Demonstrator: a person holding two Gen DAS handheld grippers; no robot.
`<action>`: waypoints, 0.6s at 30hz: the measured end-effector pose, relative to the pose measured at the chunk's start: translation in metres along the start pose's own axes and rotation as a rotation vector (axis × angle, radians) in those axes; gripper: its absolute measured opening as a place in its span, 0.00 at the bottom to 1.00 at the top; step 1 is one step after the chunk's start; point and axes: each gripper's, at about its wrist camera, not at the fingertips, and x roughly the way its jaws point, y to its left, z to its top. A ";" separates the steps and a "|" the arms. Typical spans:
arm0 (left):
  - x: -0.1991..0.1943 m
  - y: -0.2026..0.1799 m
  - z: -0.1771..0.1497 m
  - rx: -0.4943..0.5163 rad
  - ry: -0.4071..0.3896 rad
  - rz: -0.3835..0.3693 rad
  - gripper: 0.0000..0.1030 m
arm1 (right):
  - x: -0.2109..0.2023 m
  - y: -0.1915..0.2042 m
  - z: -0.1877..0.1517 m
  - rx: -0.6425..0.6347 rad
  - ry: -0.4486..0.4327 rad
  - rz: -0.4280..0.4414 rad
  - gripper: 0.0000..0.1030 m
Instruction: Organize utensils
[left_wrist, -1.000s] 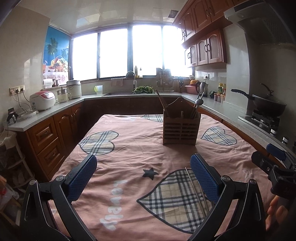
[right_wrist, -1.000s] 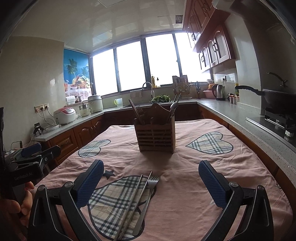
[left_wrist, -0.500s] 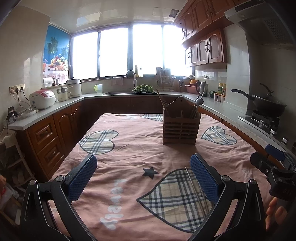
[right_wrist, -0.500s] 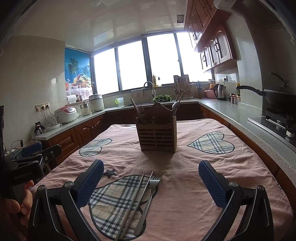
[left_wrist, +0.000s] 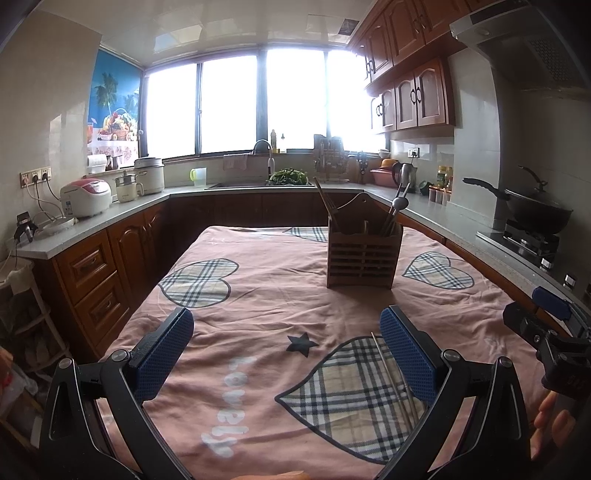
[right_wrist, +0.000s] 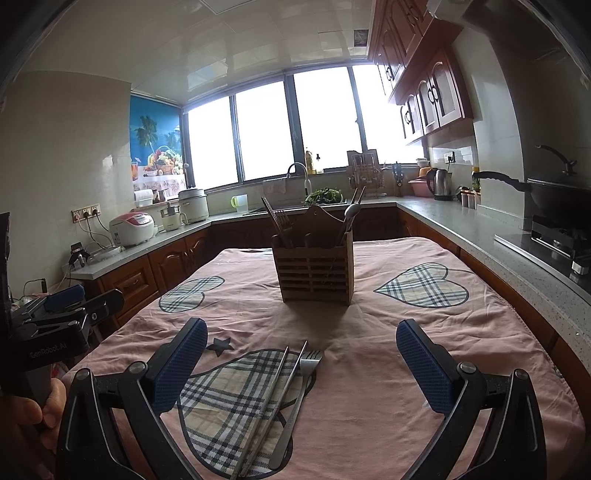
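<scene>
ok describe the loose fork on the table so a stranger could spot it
On the pink tablecloth, find the plaid heart nearest the grippers. The fork lies flat on its right edge beside two metal chopsticks; it alone has tines, pointing toward the wooden utensil holder.

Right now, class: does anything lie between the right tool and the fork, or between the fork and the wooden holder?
Nothing visible does. The right tool is open above the fork, which lies beside the chopsticks. Only bare cloth separates the fork from the wooden holder.
</scene>
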 end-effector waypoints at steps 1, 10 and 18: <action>0.000 0.000 0.000 -0.001 0.001 0.000 1.00 | 0.000 0.000 0.000 0.000 0.001 0.001 1.00; -0.001 0.001 0.000 0.000 -0.002 0.009 1.00 | 0.002 0.001 0.000 -0.009 0.009 0.007 1.00; -0.001 0.001 0.000 0.005 -0.011 0.018 1.00 | 0.002 0.002 0.000 -0.008 0.008 0.007 1.00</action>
